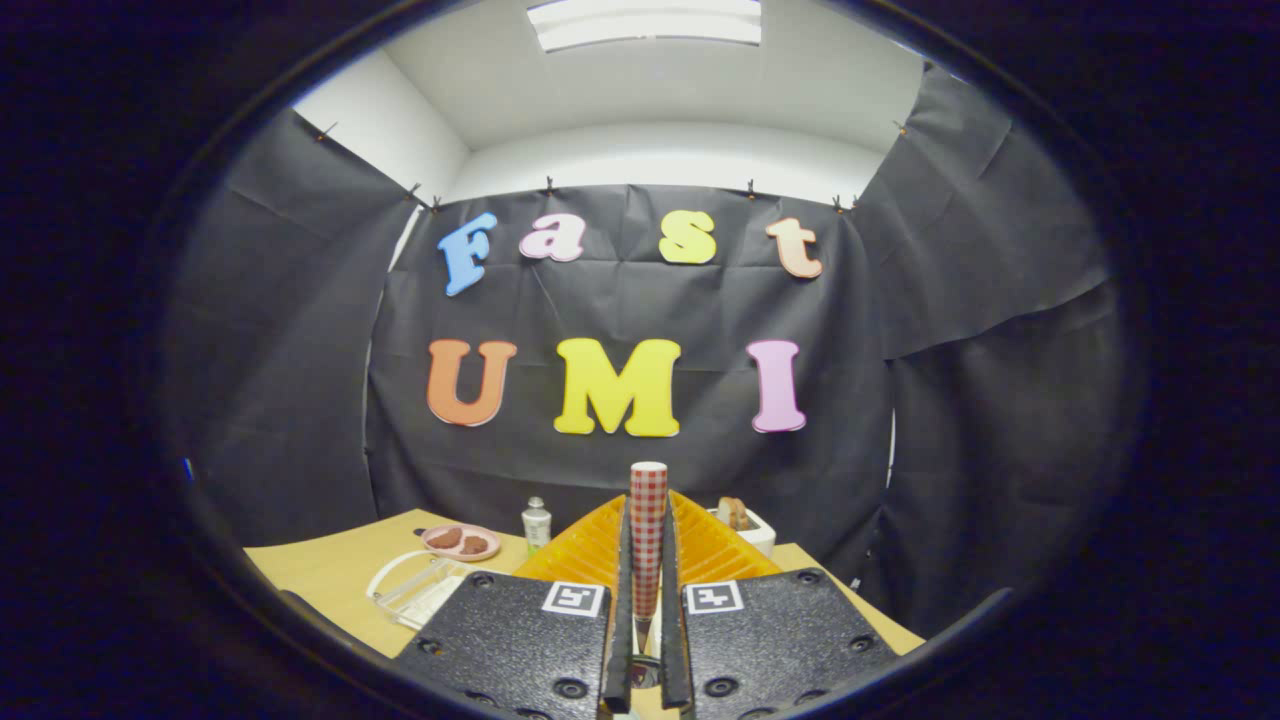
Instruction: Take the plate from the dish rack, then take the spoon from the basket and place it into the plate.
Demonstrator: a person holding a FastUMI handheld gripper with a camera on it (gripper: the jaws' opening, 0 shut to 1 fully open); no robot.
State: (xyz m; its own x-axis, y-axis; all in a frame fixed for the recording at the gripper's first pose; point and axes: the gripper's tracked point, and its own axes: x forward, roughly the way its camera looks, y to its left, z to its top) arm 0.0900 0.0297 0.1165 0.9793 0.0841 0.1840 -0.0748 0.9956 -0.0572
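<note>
Claw [647,610] clamps red-checked plate [648,530] edge-on above tan table [330,570], black-draped booth.

A small pink dish [461,541] with two brown pieces sits toward my tabletop's [330,575] far edge. A little white bottle [536,524] stands just beside it, a clear tray [415,585] lying nearer me

Black cloth [620,300] drapes the booth walls, pinned along the top; above it a white ceiling [650,90] carries a bright light panel [645,22]; a pale wooden desk [330,570] sits below.
</note>
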